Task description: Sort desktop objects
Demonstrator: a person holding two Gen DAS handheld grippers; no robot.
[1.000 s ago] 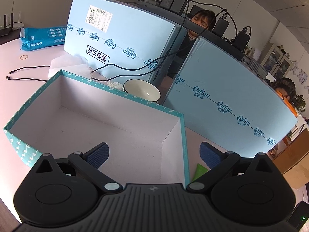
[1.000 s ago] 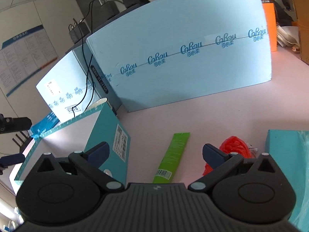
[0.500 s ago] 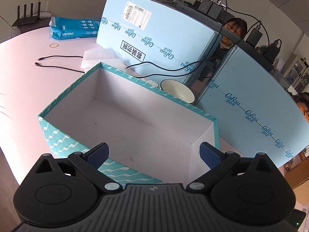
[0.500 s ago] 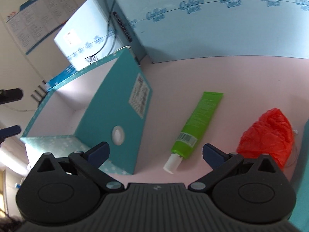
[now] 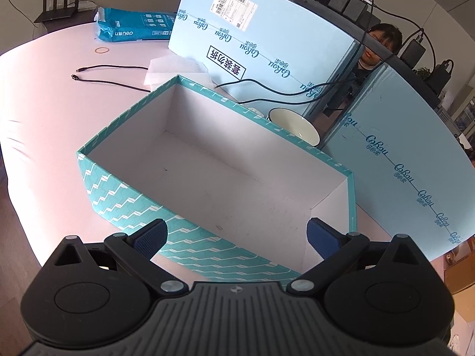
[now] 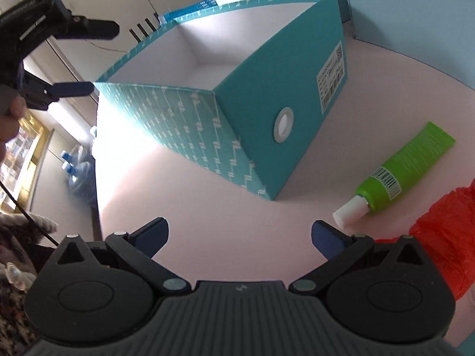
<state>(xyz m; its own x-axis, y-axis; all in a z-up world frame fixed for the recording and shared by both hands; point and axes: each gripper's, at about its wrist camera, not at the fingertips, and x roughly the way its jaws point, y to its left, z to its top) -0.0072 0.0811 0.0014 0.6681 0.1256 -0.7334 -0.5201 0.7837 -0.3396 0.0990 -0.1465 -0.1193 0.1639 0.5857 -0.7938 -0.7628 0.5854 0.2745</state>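
While both tools hang above the pink table (image 6: 297, 207), the left gripper (image 5: 236, 237) has its ribbed blue pads (image 5: 150, 237) spread wide with nothing between them, poised over the near wall of the box (image 5: 124, 198). That box is stiff cardboard, rectangular and open-topped, teal outside with a white zigzag print on its long side, plain matte white inside and holding nothing. Beyond its far rim sit a glossy pale bowl (image 5: 297, 127), a thin black cable (image 5: 112, 74) and two tall light-blue cartons (image 5: 267, 35).

The right gripper (image 6: 240, 237) is likewise spread wide and holds nothing, above bare table just off the box's corner. From here the box (image 6: 261, 118) shows its plain teal end with a round metal-ringed hole and a barcode label. To the right of the box, lying flat and apart from it, is a smooth green tube (image 6: 406, 163) with a white cap, and just beside that a crinkled red plastic bag (image 6: 445, 237).

Compared with a second ago, the left gripper has pulled back, so the whole box is now in sight, and the right one has swung left, pushing the tube and bag toward the edge of its view.
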